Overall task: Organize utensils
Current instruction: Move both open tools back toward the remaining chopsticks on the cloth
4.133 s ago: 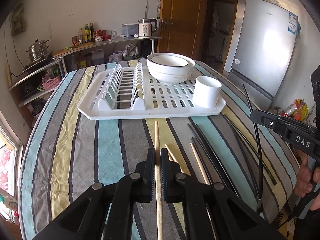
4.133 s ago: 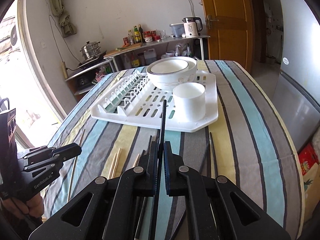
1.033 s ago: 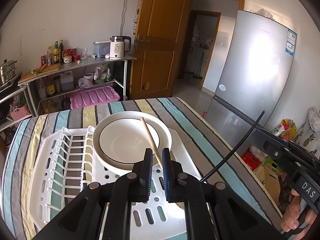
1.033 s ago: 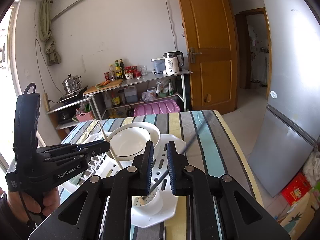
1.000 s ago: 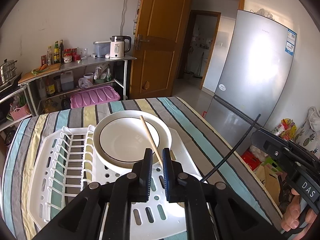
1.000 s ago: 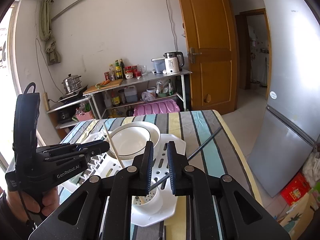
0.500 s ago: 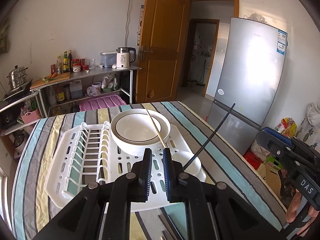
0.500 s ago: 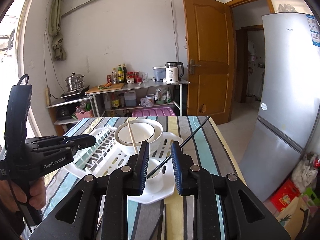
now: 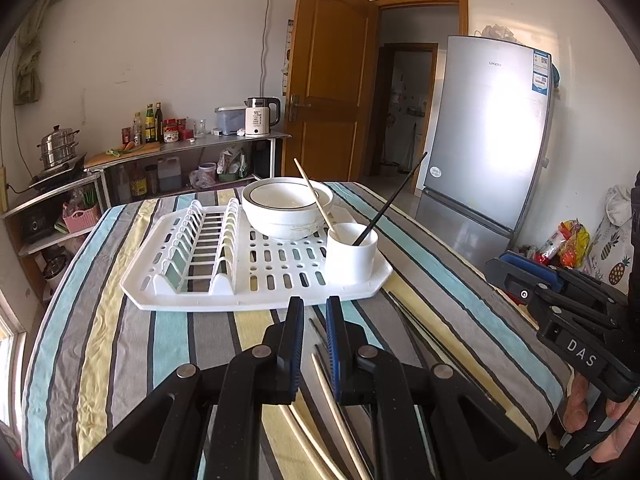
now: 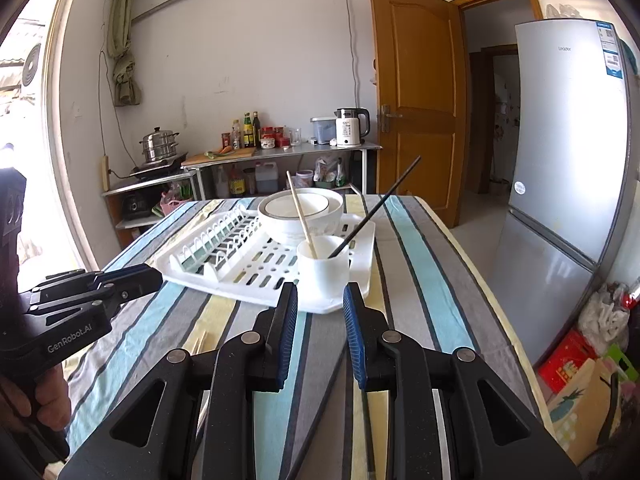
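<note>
- The left gripper [image 9: 313, 312] is at the near edge of the striped table [image 9: 100, 352]. Its jaws stand narrow, with a small gap, and nothing is held between them.
- Under it, loose chopsticks [image 9: 332, 396], pale and dark ones, lie on the cloth.
- The right gripper [image 10: 320, 300] has its jaws apart, wider than the left one. They have just been opening, and nothing is between them.
- Just behind the grippers is a white drying rack [image 9: 256, 264] on the table.
- A white cup [image 9: 351, 254] stands on the near right corner of the rack. A wooden chopstick [image 9: 316, 200] and a black chopstick [image 9: 390, 200] stand tilted in it.
- Behind the cup, a white bowl [image 9: 286, 208] sits on the rack.
- Farther away are a shelf with a kettle [image 9: 260, 116], a wooden door [image 9: 328, 80] and a grey fridge [image 9: 492, 132].
</note>
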Demonstrator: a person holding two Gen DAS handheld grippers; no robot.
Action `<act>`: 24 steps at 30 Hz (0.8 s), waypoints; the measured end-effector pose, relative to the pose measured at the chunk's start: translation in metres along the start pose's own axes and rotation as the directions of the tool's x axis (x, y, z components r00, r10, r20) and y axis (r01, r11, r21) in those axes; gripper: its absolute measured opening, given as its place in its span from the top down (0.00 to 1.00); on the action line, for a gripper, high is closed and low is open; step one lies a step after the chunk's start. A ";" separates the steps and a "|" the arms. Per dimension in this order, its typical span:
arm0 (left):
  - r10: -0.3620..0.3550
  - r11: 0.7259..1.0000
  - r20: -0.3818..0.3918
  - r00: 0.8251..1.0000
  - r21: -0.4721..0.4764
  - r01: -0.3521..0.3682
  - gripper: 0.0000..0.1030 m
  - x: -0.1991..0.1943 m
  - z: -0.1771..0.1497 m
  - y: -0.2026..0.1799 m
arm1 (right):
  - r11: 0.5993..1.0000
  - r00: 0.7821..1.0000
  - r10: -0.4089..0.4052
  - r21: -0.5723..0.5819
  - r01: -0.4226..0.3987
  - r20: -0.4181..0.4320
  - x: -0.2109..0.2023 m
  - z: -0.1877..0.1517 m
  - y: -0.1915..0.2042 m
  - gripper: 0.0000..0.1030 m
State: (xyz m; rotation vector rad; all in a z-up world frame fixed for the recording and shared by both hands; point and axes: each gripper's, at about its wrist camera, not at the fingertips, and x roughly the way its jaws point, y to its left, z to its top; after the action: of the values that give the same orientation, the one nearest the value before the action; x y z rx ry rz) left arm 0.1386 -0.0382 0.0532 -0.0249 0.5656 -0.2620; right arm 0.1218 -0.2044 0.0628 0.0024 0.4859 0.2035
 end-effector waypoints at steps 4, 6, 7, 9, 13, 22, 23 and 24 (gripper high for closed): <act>0.021 1.000 0.001 1.000 -0.005 -0.021 0.90 -0.016 -0.024 0.000 | 1.000 1.000 0.007 0.003 -0.007 -0.020 -0.009 -0.019 0.004 0.76; 0.032 0.999 -0.001 0.999 -0.006 -0.032 0.90 -0.022 -0.033 0.000 | 1.000 1.000 0.008 0.000 -0.008 -0.029 -0.013 -0.027 0.006 0.76; 0.039 0.999 -0.004 0.999 -0.008 -0.039 0.90 -0.024 -0.037 0.000 | 1.000 0.999 0.008 -0.001 -0.008 -0.033 -0.015 -0.030 0.007 0.76; 0.040 0.999 -0.006 0.999 -0.012 -0.040 0.90 -0.030 -0.045 0.001 | 1.000 0.999 0.008 0.003 -0.008 -0.038 -0.019 -0.035 0.008 0.76; 0.047 0.998 -0.017 0.999 -0.028 -0.047 0.90 -0.037 -0.056 0.003 | 1.000 0.998 0.019 0.017 -0.018 -0.054 -0.024 -0.047 0.009 0.76; 0.055 0.997 -0.084 0.995 -0.057 -0.060 0.89 -0.021 -0.066 0.014 | 0.999 0.995 0.027 0.024 -0.025 -0.092 -0.014 -0.056 0.008 0.76; 0.054 0.997 -0.093 0.994 -0.058 -0.060 0.89 -0.017 -0.066 0.014 | 0.999 0.995 0.028 0.028 -0.026 -0.097 -0.011 -0.057 0.008 0.76; 0.053 0.996 -0.104 0.993 -0.061 -0.059 0.88 -0.013 -0.066 0.016 | 0.999 0.994 0.028 0.031 -0.025 -0.104 -0.009 -0.058 0.007 0.76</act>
State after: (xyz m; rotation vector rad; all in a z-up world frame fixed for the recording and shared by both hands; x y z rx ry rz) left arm 0.0964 -0.0168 0.0025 -0.0573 0.6755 -0.1912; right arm 0.0860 -0.2018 0.0161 0.0271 0.5933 0.2235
